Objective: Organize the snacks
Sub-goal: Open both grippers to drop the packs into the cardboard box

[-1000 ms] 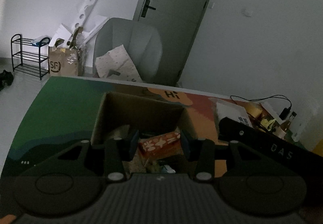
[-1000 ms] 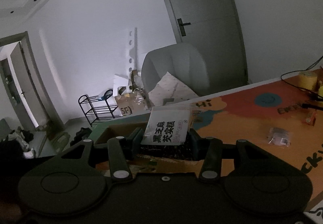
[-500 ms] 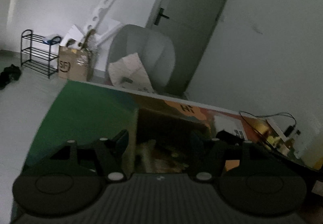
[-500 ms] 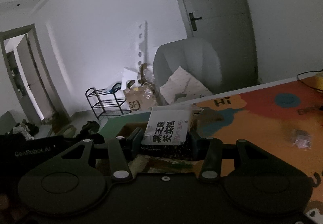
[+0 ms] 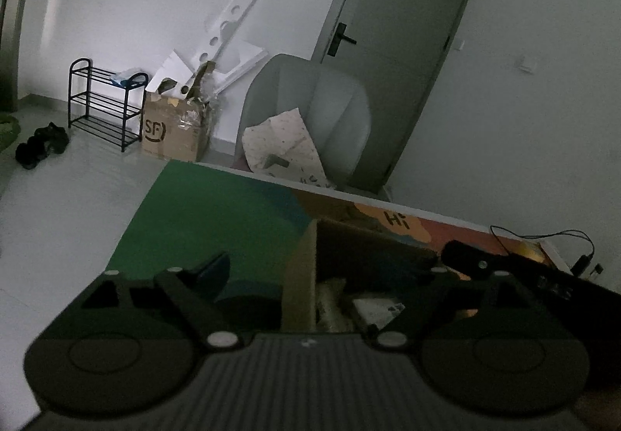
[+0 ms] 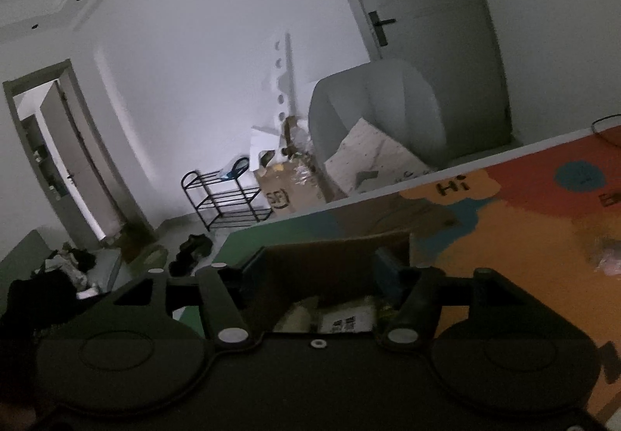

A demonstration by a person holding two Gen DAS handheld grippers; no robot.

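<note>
**Jaws spread wide over the snack box**

Cardboard box (image 5: 299, 275) is the landmark here, sitting open-topped on the colourful bench (image 5: 217, 213), and both tools hang right over it. The left gripper (image 5: 322, 275) has its jaws spread very wide, and they have just been opening further; nothing is pinched between them. One finger sits out over the green part of the bench, to the left of the box's near wall, while the other is over the box's interior, so the wall itself stands between them, untouched as far as can be seen. Inside the box, dim but visible, lie snack packets (image 5: 378, 308), a pale one nearest the right-hand finger.

Over to the right wrist view: the right gripper (image 6: 316, 268) also has its jaws apart, roughly half spread, and they too have just been opening. No packet is held. The box (image 6: 333, 260) fills the gap between the fingers, its far wall rising behind them, and down at the bottom of that gap sits a light-coloured packet (image 6: 343, 320) with a dark printed patch, resting inside the box among other wrappers.

Beyond the box, the bench shows an orange patch with "Hi" (image 6: 452, 184) lettered on it. Farther past the bench edge stands a grey armchair (image 5: 310, 108), and left of that a brown carton marked SF (image 5: 170, 132), then a black shoe rack (image 5: 103, 103) against the wall. A small blurred wrapper (image 6: 607, 262) lies on the bench well to the right of the box.
</note>
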